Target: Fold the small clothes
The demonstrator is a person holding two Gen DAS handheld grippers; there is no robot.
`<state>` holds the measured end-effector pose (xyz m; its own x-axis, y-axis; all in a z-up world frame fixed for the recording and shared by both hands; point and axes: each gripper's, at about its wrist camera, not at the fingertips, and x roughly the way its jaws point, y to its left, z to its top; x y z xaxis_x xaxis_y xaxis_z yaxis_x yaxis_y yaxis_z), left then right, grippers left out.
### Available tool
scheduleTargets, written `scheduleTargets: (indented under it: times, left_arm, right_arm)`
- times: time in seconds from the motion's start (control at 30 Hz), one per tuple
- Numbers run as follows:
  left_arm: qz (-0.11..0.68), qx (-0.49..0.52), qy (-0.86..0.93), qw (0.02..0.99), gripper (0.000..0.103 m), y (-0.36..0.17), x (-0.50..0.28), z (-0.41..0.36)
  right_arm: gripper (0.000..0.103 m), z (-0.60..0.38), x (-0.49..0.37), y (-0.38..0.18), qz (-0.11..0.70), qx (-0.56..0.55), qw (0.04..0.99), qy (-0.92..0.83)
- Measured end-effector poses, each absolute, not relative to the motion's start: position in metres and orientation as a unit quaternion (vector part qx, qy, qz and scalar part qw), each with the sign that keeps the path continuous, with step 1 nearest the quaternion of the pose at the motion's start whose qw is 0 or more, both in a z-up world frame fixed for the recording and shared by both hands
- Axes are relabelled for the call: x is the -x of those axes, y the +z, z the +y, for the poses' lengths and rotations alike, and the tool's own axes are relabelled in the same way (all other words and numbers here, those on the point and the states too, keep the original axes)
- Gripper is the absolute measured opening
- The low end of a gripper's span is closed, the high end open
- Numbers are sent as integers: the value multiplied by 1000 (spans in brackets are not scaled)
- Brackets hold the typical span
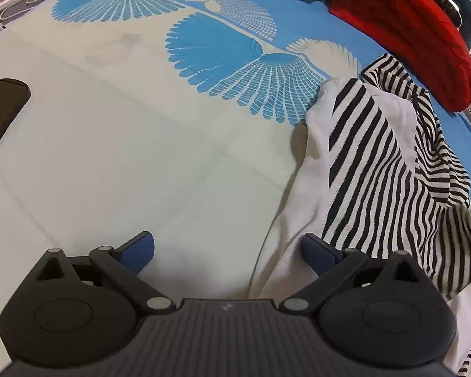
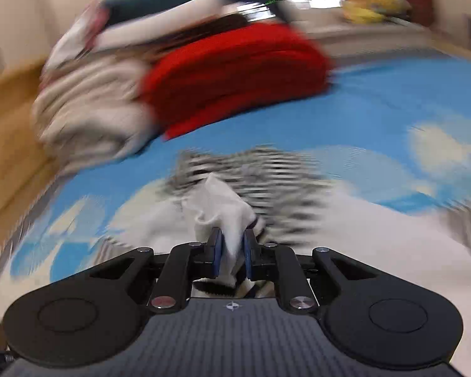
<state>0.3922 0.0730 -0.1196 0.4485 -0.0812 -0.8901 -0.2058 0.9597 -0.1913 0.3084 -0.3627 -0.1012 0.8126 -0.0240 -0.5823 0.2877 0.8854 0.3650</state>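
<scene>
With our right tongs (image 2: 232,253) clamped on the black-and-white striped cotton garment (image 1: 376,163) and left tongs (image 1: 227,251) apart, we should spread it flat on the bed (image 1: 141,144) first.

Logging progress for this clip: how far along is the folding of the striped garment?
Early stage. Done: nothing looks folded; the striped garment lies crumpled on the blue and cream sheet. In hand: the right hand-held gripper is shut on a white bunch of its fabric, in a motion-blurred view. The left hand-held gripper is open, holding nothing, beside the cloth's edge. Left: spreading it flat and every fold.
</scene>
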Motion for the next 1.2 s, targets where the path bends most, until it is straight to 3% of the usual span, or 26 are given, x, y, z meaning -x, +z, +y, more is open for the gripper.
scheduleTargets:
  times: [0.03,0.07,0.1,0.23,0.5,0.77,1.2]
  left_arm:
    - [523,135,40,841,101,-119,-392,72]
    - [519,133,45,843,101,-117,-390,70]
    - [513,131,49,847,101,-115,-389,69]
    - [482,118,47,867,101,-101,-380,59]
    - [432,71,20,899,102,-82,-369,24]
    - [416,8,14,909,102,-83,-363,-8]
    - [403,-9,2,915,102,-83,-349,-34]
  right_arm:
    - [22,-381,-297,-113,319,-222,914,-114]
    - [43,-400,-285,-127,352,-216,897,-157]
    - [52,-417,-272,-138,373,-215,881,-198]
    - [52,-451,-225,-138,357,-251,872,-222]
    - [81,-432,-184,-90,282,-248,911,-174]
    - [82,-435,-197,-93,301,-219,913,-170]
    - [82,-496,-167,-120,332,-296,861,-247]
